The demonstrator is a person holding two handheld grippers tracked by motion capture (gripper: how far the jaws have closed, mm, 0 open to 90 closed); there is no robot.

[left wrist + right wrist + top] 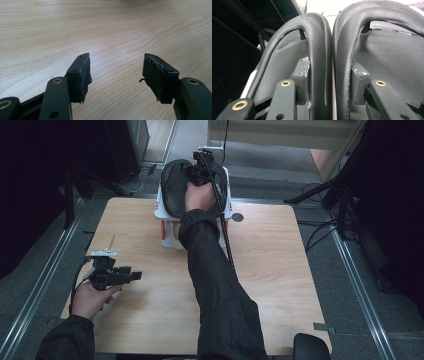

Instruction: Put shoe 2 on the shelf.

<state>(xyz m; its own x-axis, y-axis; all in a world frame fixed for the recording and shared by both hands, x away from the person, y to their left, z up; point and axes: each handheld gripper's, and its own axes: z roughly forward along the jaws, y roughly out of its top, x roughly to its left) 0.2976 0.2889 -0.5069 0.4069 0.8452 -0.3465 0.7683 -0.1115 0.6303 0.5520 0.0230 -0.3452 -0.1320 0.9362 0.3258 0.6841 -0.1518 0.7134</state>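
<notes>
Right gripper view: the right gripper has a jaw inside each of two black rubbery slippers, straddling their touching inner rims; whether the pads press, I cannot tell. Best let go squarely so both settle in the white box at twelve o'clock. Left gripper gapes empty at eight o'clock.

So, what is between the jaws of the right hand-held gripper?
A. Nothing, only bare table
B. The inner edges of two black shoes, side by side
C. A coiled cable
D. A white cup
B: in the right gripper view, the right hand-held gripper has one jaw inside each of the two black shoes, so their touching inner edges stand between the jaws. In the high view the shoes sit on a white box.
</notes>
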